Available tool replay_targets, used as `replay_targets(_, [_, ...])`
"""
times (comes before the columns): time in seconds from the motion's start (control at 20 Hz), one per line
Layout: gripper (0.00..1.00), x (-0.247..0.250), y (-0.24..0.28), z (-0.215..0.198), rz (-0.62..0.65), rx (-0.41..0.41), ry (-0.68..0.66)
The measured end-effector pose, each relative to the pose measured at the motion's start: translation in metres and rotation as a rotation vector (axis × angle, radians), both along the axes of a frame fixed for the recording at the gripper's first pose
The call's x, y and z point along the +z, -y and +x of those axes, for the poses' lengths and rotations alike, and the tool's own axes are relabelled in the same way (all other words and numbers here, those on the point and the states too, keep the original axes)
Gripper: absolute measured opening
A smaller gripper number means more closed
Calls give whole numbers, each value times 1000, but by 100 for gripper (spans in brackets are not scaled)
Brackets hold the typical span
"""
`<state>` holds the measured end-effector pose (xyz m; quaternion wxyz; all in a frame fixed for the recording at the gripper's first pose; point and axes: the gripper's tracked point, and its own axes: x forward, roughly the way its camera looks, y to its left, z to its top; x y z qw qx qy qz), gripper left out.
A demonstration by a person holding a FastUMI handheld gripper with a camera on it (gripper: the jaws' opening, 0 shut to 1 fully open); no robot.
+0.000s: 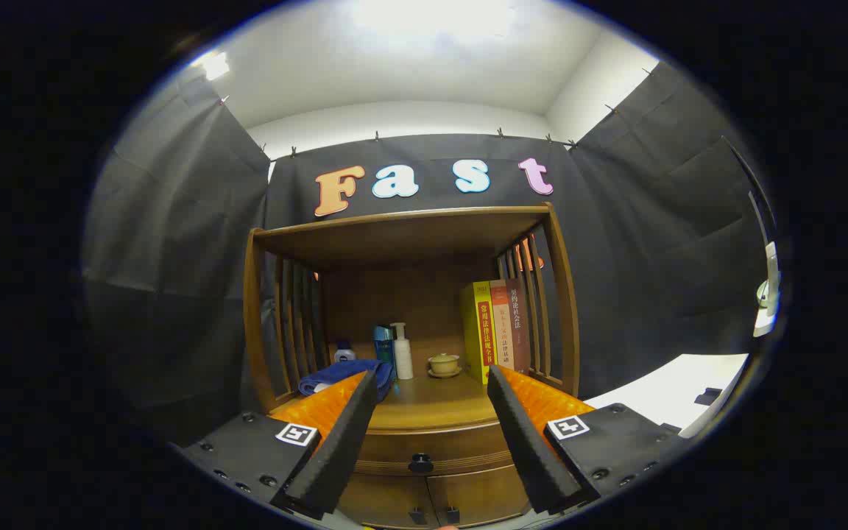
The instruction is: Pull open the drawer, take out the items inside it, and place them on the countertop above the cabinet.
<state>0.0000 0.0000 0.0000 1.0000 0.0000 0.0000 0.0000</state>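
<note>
The gripper is held spread wide and level before the closed drawer, its knob lying between the fingers, probably ready for pulling.

Beyond the spread fingers: wooden countertop bearing blue cloth, bottles, lidded cup, upright books.

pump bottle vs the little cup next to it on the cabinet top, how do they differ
The pump bottle is tall, slim and white, with a pump head on top; the cup is low, wide and cream, with a lid. The bottle stands directly on the countertop; the cup sits on a small saucer. Both stand upright, side by side beyond the open gripper, which holds nothing, above the shut drawer.
</note>
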Motion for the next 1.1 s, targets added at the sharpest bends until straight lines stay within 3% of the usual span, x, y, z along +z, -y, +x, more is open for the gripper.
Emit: replay_targets(1.1, [98,-10,-13,-4,21,34,-27])
